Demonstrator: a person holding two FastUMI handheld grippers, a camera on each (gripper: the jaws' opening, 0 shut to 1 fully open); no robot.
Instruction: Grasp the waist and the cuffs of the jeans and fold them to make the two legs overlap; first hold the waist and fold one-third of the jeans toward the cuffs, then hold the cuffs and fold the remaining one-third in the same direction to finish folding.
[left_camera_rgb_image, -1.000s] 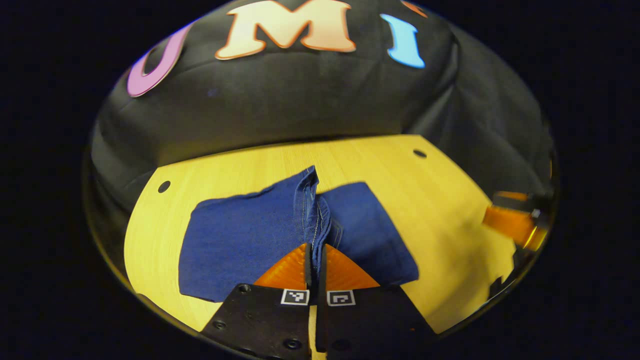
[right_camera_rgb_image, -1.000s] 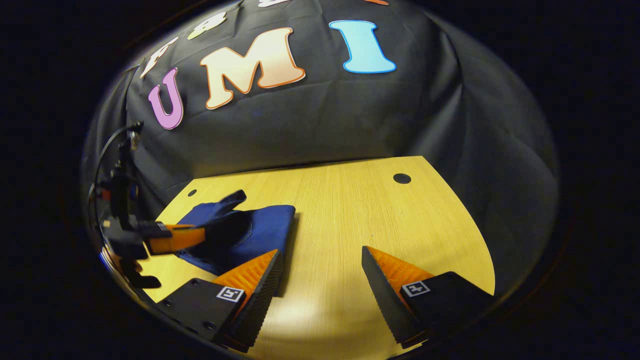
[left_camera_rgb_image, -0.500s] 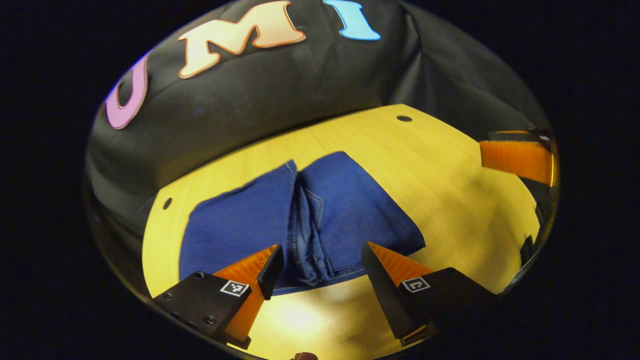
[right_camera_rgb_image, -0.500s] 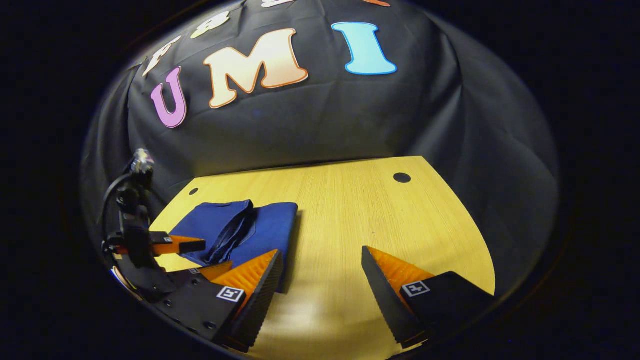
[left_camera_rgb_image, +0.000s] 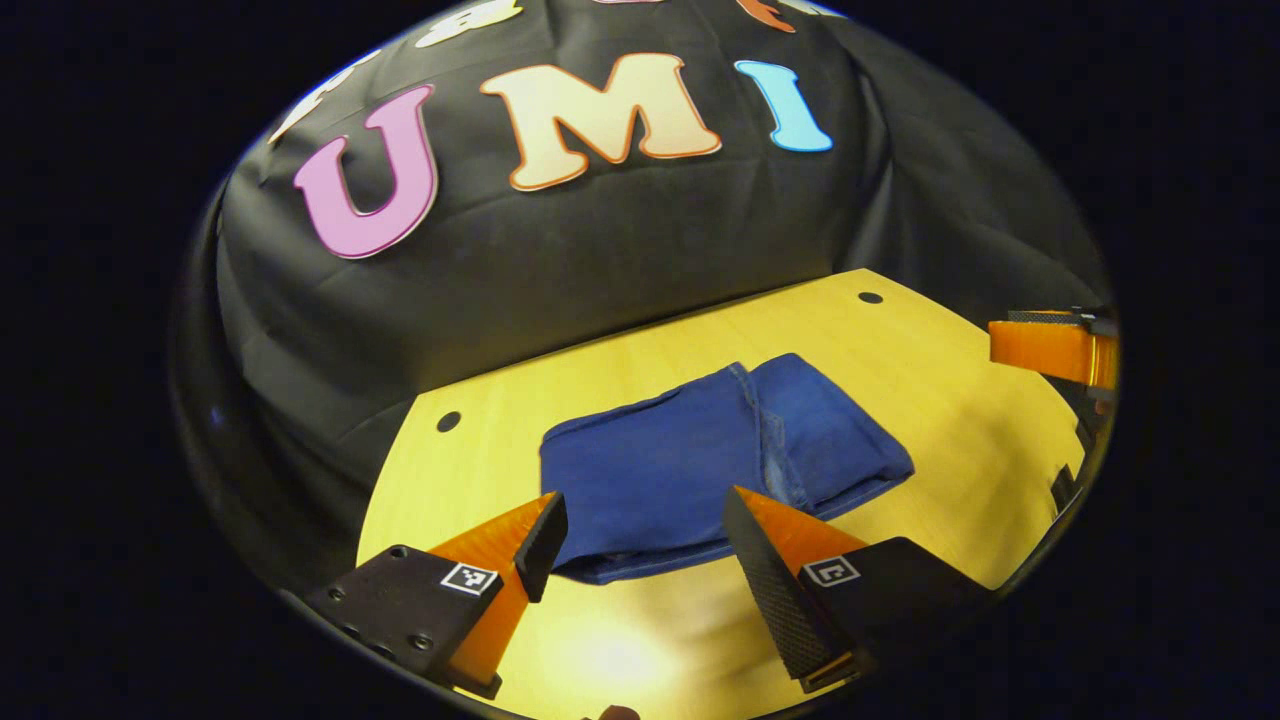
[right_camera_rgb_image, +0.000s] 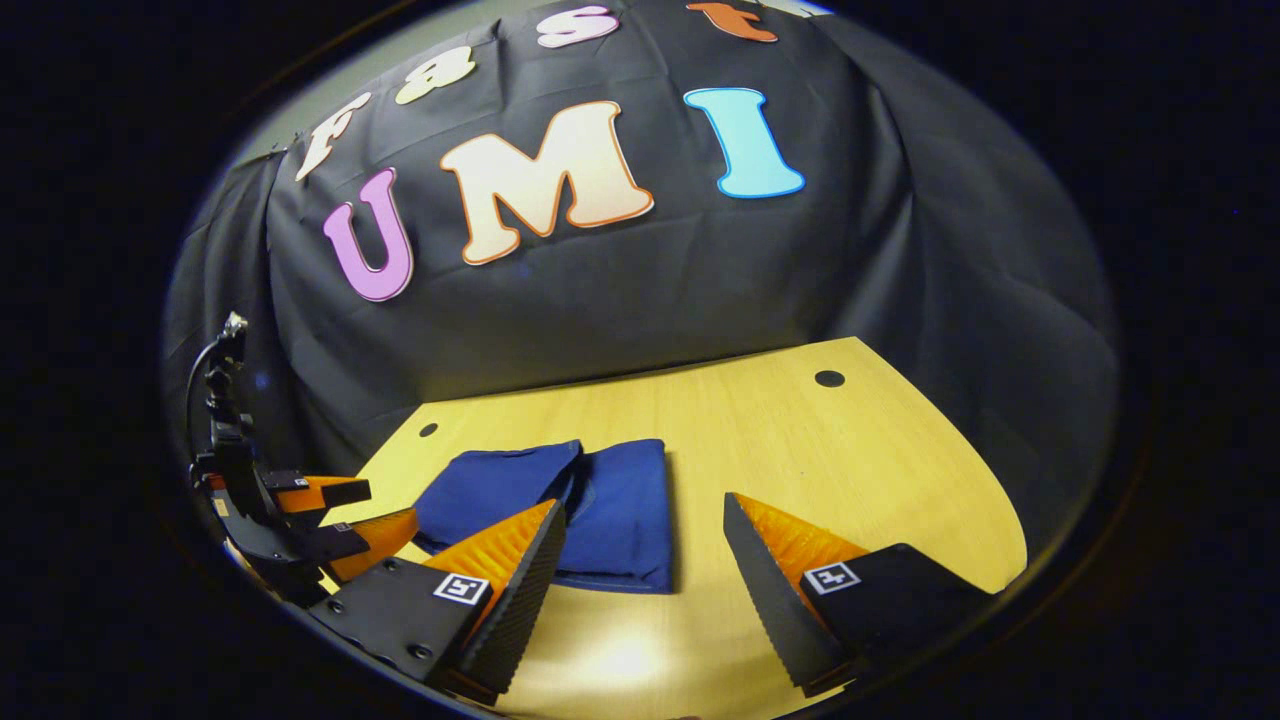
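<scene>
Jeans (left_camera_rgb_image: 700, 460): blue denim, folded to flat rectangle on wood-grain table (left_camera_rgb_image: 930, 330). Both jaws wide apart, holding nothing.

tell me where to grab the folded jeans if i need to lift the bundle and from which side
Probably the thick near edge of the folded jeans, approached from the front and low along the table. That edge faces the open left hand-held gripper and shows stacked layers, so one pinch could catch them all. The flat top offers no lip to pinch.
</scene>
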